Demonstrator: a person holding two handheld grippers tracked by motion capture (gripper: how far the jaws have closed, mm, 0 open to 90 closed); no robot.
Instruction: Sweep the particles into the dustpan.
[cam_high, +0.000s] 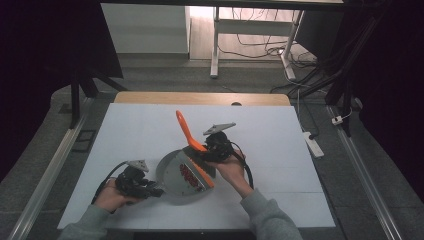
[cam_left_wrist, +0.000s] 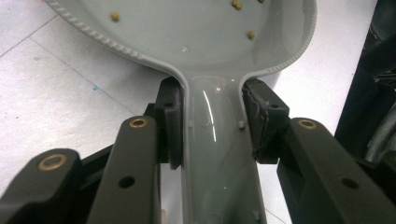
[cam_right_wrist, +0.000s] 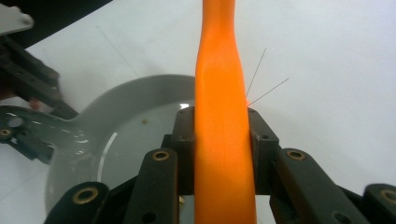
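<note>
A: High view first. What is the biggest thing?
B: The table (cam_high: 150, 135). A grey pan (cam_high: 172, 181) sits on it, close to the person.
A: Who holds the pan?
B: The left gripper (cam_high: 152, 190) squeezes its handle, left of the pan.
A: And the brush (cam_high: 189, 137)?
B: Its orange handle sticks up over the pan. The right gripper (cam_high: 200, 152) pinches it tight.
A: Anything small?
B: Red bits (cam_high: 188, 173) and yellow beans (cam_left_wrist: 251, 34) lie in the pan.

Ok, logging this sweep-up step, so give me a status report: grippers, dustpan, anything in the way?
Left gripper shut on grey dustpan handle. Right gripper shut on orange brush handle. Brush head over pan, red bits inside. Nothing in the way.
</note>
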